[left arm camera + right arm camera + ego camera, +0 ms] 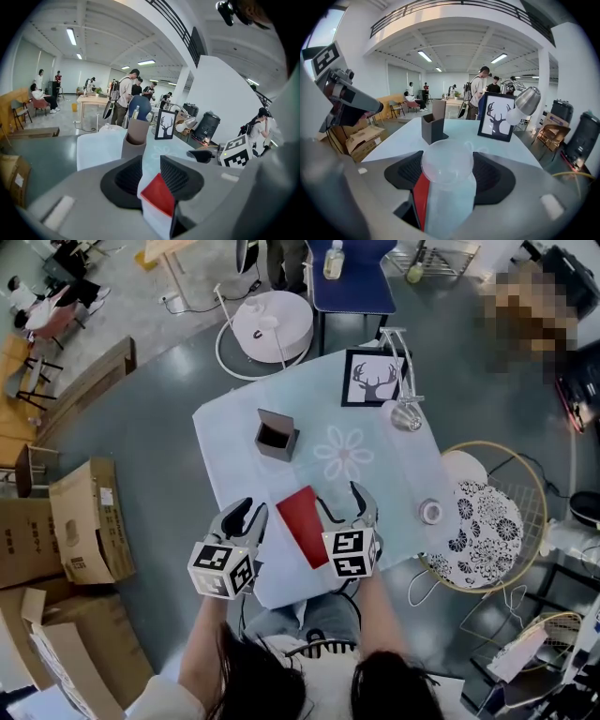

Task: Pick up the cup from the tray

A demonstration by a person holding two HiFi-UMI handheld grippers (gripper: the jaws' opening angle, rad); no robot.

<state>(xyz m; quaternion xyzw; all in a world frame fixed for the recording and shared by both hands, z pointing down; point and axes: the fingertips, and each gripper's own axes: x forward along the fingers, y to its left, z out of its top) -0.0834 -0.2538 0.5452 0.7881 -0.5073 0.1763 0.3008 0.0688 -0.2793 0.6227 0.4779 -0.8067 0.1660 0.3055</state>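
A clear plastic cup (447, 187) stands upright between the pads of my right gripper (447, 176), which is shut on it. In the head view that gripper (345, 507) is at the right edge of the flat red tray (302, 521) near the table's front; the cup itself is hard to make out there. A strip of the tray (421, 197) shows just under and left of the cup. My left gripper (248, 514) hovers left of the tray, apart from it. Its jaws stand a little open around nothing (151, 176), and the tray's corner (158, 193) shows through the gap.
On the pale blue table (234, 427) stand a brown open box (276, 437), a framed deer picture (373, 378), a desk lamp (405, 413) and a tape roll (430, 512). A round patterned chair (483, 521) is at the right, cardboard boxes (84, 521) at the left.
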